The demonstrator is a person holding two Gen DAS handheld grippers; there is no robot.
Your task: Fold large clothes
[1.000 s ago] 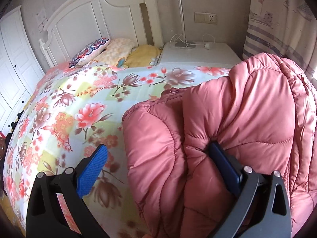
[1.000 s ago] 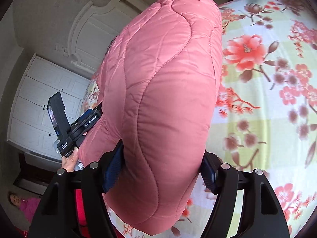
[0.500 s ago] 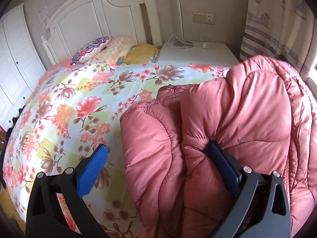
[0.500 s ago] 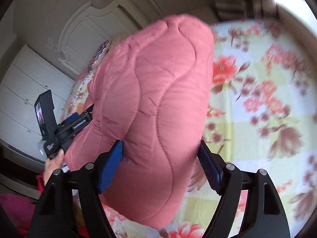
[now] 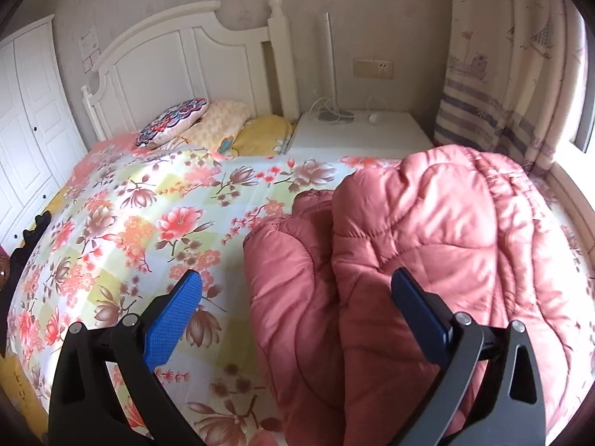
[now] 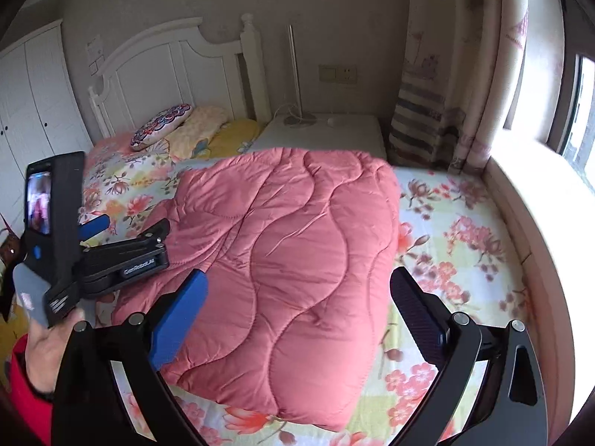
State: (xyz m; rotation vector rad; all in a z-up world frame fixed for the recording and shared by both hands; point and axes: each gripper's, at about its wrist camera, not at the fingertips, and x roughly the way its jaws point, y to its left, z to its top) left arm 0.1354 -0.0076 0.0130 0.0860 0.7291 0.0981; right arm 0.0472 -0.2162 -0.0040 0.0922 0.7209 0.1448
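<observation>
A pink quilted coat [image 6: 297, 252] lies folded in a thick bundle on the flowered bedspread [image 6: 465, 238]. My right gripper [image 6: 297, 297] hovers above its near end. Its jaws are opening wide and the blue pads [image 6: 182, 316] press on nothing. In the left wrist view the coat [image 5: 427, 252] fills the right half. My left gripper [image 5: 297, 297] stands open there, one pad over the bedspread [image 5: 148, 223], the other just above the coat. The right wrist view also shows the left gripper [image 6: 135, 223] at the coat's left edge, held by a hand [image 6: 41, 349].
A white headboard [image 5: 178, 48] and pillows [image 5: 174, 120] stand at the far end of the bed. Beside them is a white nightstand [image 5: 357, 133] with a lamp. A curtain [image 5: 502, 74] and window ledge [image 6: 528, 193] run along the right, and a wardrobe [image 5: 26, 111] stands at the left.
The right gripper let the coat go, rose and rolled level; the coat now lies flat on the bed. The left gripper drew back and up, its right pad out of the coat's fold.
</observation>
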